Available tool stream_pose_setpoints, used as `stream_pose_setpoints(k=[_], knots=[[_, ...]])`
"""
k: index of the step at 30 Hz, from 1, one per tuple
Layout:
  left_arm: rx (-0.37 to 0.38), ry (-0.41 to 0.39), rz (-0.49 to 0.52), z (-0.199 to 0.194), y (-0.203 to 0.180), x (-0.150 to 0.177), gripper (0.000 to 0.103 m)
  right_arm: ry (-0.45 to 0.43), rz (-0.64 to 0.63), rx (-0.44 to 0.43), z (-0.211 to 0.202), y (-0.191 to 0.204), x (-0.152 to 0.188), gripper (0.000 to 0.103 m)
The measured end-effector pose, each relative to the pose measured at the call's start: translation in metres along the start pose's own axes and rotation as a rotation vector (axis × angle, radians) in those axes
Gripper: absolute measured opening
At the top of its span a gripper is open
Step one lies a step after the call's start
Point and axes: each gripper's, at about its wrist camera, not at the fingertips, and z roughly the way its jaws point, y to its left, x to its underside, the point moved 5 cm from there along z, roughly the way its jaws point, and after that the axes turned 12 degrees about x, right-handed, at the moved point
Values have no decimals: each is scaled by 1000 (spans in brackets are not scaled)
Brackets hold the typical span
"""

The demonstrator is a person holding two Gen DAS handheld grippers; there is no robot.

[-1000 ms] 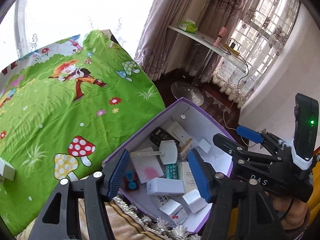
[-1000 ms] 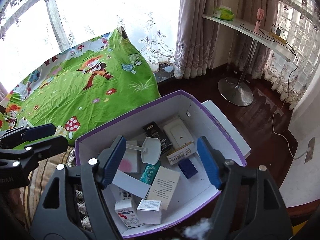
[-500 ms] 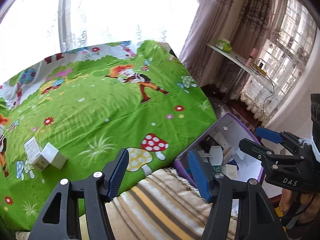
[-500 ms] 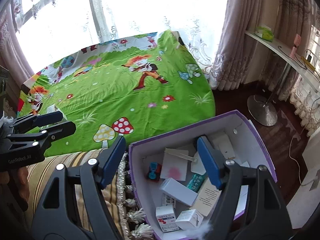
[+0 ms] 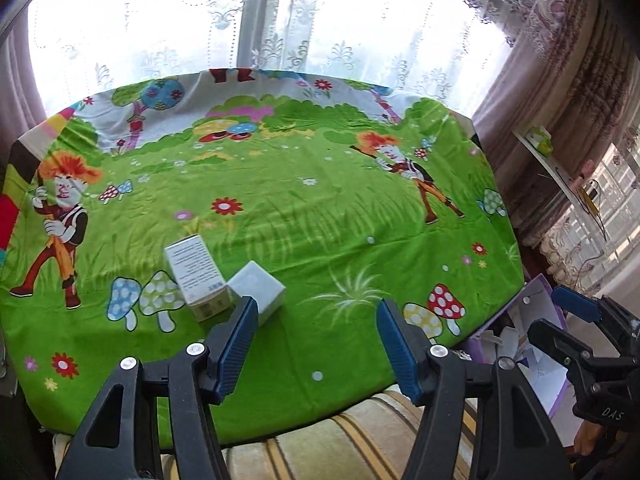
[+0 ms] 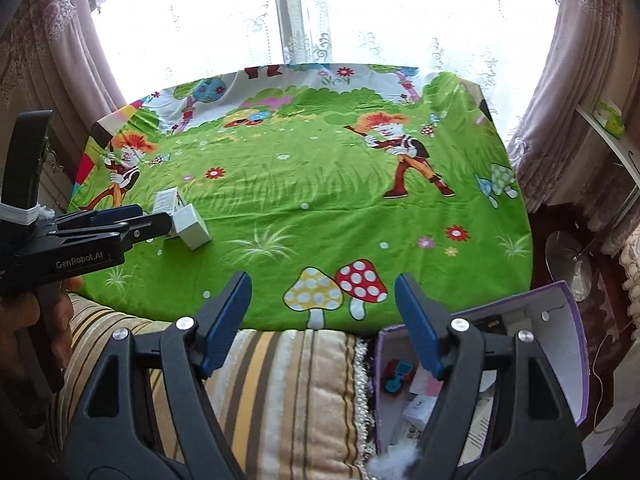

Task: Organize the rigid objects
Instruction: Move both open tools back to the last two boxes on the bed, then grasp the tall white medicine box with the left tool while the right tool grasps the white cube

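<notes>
Left wrist view: left tongs (image 5: 312,328) wide, empty.
Two white boxes (image 5: 224,280): on the green sheet (image 5: 320,220), just beyond their left finger.
Right tongs (image 6: 322,308): wide, empty.
Purple box (image 6: 560,344): under their right finger.

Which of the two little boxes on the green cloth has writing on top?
The longer box, on the left. Its top face has lines of small print. The plain cube box touching its right side shows none.

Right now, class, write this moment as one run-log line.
left gripper: open, empty | right gripper: open, empty | two boxes: on green cloth | purple box: right, holds items
</notes>
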Motion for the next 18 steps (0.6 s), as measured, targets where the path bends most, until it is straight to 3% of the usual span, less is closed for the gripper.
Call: stream_pose_setpoints(k=[8,18], knots=[[-52,-43,-154,-5,59,-26,63,-1,-82,-62,20,57,-32,77],[-74,33,-313,39,117,-32,63,53,-239,-118,68,126,-40,77]])
